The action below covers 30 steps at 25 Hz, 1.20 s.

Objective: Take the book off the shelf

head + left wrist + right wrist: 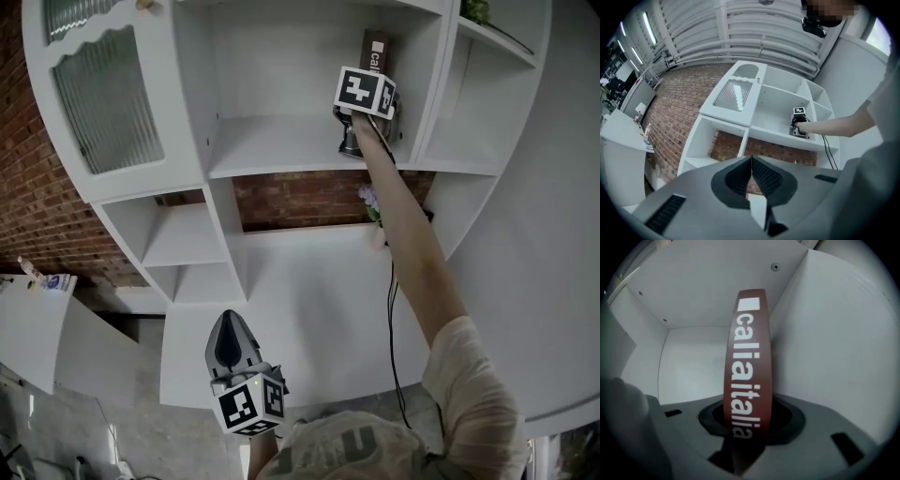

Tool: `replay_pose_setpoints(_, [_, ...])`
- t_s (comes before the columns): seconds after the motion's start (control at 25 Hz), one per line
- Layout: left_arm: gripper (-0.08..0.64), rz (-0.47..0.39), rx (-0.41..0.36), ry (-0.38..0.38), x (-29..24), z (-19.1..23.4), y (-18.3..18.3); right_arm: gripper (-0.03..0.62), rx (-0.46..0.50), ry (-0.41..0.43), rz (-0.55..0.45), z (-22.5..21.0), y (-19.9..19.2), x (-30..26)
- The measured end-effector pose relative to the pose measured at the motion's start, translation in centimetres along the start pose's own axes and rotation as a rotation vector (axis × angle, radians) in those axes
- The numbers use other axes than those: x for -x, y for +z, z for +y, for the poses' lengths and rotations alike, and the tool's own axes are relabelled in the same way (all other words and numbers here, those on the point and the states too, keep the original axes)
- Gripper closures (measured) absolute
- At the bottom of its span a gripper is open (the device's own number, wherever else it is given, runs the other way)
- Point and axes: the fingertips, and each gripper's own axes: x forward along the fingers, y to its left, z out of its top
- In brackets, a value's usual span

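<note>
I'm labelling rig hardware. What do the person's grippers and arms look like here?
The left gripper and right gripper are grey with dark pads, each carrying a white cube with black square markers. A thin black cable hangs by the right arm, in a short pale sleeve.

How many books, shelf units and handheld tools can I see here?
Books: 1, the brown book, upright in a compartment.
Shelf units: 1, the white shelf unit.
Tools: 2, the right tool closed on the book's spine and the left tool shut and empty.
Total: 4
</note>
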Motion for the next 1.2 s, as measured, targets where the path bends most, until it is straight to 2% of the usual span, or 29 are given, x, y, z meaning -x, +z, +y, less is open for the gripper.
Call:
replay_pose_setpoints(0.28, [0.546,-0.010,-0.022,-0.002,0.0,-0.5,0.5,0.442,-0.004,-0.011,-0.010,-0.2,0.2,0.1])
replay_pose_setpoints(0.48, [0.546,0.007,-0.046,0.007,0.3,-0.3,0.0,0.442,0.020,0.023,-0.018,0.6,0.0,1.4])
replay_pose_setpoints(0.6, [0.546,0.006,-0.047,-0.002,0.3,-0.7,0.2,0.442,-0.004,0.059,-0.017,1.0,0.1,2.9])
replay_pose_setpoints(0.84, [0.546,0.002,-0.059,-0.076,0.1,-3.4,0.4,0.442,0.015,0.161,-0.032,1.5,-0.5,7.5])
replay_pose_setpoints(0.96, [0.546,-0.001,-0.068,-0.127,-0.1,-5.2,0.4,0.442,-0.011,0.210,-0.036,1.2,-0.5,11.0])
replay_pose_setpoints(1.2, [0.546,-0.117,-0.147,-0.215,-2.5,-8.5,4.2,0.442,-0.046,0.325,-0.135,-0.1,-0.5,18.4])
